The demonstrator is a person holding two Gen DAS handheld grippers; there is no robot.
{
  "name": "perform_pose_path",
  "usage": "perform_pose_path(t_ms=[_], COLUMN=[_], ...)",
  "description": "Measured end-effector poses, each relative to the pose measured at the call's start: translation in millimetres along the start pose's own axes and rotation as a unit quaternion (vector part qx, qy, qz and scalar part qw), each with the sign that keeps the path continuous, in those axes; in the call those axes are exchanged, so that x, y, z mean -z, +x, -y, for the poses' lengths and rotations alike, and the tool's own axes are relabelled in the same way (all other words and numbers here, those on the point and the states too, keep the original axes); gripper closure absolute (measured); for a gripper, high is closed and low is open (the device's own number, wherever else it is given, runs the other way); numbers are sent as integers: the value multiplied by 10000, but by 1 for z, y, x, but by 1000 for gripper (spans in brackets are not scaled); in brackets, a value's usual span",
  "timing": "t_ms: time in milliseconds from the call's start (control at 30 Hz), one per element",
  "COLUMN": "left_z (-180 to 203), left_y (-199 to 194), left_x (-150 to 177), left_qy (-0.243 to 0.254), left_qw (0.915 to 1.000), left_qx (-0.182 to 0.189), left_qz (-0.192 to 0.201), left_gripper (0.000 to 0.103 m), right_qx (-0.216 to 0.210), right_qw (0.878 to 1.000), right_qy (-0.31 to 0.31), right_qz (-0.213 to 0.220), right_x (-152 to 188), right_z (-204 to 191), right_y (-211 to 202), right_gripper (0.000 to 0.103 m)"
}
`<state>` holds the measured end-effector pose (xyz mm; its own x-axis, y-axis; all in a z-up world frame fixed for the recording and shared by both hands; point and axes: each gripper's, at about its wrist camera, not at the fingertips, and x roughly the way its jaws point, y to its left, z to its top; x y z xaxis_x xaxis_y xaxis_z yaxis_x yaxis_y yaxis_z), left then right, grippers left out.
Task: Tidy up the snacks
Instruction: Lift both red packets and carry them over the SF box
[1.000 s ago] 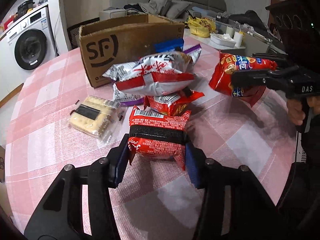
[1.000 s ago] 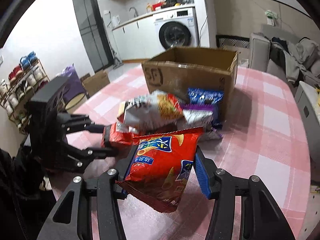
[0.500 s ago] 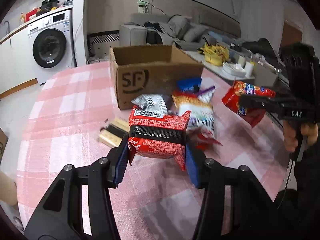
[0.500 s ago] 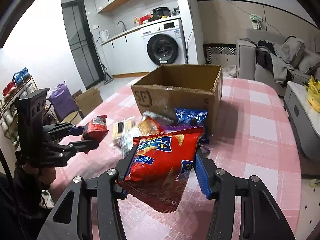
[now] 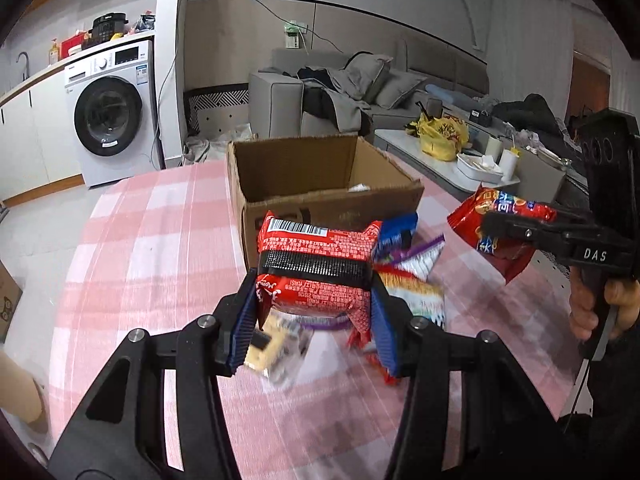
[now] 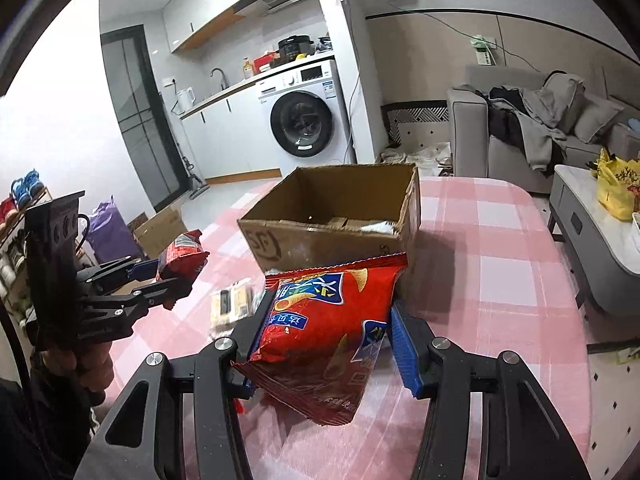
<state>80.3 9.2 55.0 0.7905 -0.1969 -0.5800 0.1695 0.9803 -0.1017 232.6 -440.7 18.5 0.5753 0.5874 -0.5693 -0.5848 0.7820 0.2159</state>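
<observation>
Gripping a small red snack pack (image 5: 316,264) in the left claw (image 5: 314,312) and a red chip bag (image 6: 324,332) in the right claw (image 6: 326,340), both hanging above the pink checked table (image 5: 160,220), with the open cardboard box (image 6: 332,216) just ahead.
</observation>
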Motion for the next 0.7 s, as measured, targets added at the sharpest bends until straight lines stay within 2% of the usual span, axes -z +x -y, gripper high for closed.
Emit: perform_pose_path(t_ms=[333, 700], left_z=[-10, -15], left_y=[22, 61], left_x=[-37, -71], left_qy=[-58, -37], left_qw=[9997, 9995], left_qx=[-111, -230], left_qz=[195, 233], left_gripper=[55, 55], right_qx=[195, 181], right_qw=[9997, 9990], right_qy=[95, 350], right_qz=[121, 191], right_x=[-28, -58], right_z=[2, 11], right_y=[20, 49], right_gripper=[50, 50])
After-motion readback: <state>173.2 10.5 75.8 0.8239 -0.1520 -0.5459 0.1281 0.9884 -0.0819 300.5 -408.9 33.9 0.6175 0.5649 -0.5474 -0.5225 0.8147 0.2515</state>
